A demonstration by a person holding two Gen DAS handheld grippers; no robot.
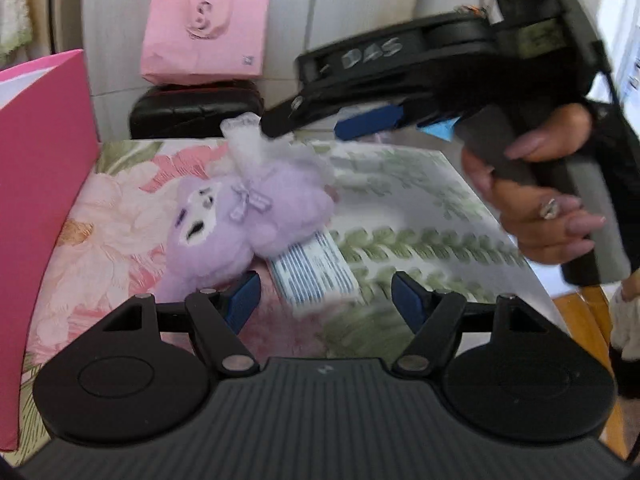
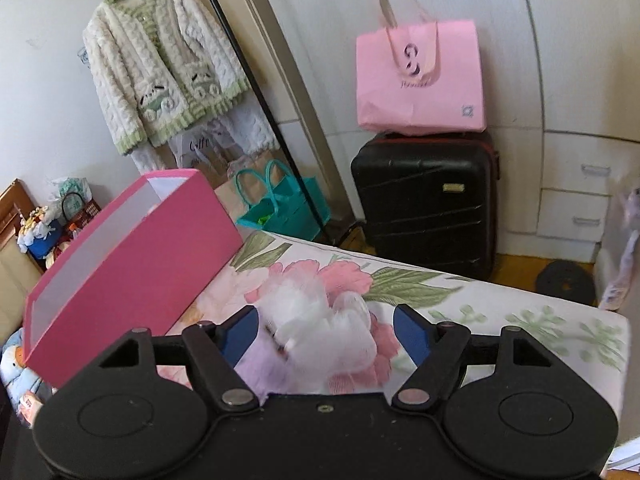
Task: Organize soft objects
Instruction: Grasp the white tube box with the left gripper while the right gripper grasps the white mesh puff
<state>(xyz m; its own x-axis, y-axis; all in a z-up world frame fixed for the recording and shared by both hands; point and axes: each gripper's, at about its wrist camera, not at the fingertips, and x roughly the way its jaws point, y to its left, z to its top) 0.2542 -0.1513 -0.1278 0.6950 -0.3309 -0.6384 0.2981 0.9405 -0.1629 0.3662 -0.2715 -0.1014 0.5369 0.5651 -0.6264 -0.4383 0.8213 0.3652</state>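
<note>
Lilac plush toy [image 1: 244, 216] lies on the floral bed cover [image 1: 400, 208], its white tag [image 1: 316, 272] just ahead of the left hand-held gripper [image 1: 326, 300], whose jaws stand apart, holding nothing. At 1 o'clock in the left wrist view, the right hand-held gripper [image 2: 324, 332] straddles the toy's white lace [image 2: 320, 320], jaws parted, pads not visibly pressing. Pink box [image 2: 132, 256] stands at 9 o'clock.
</note>
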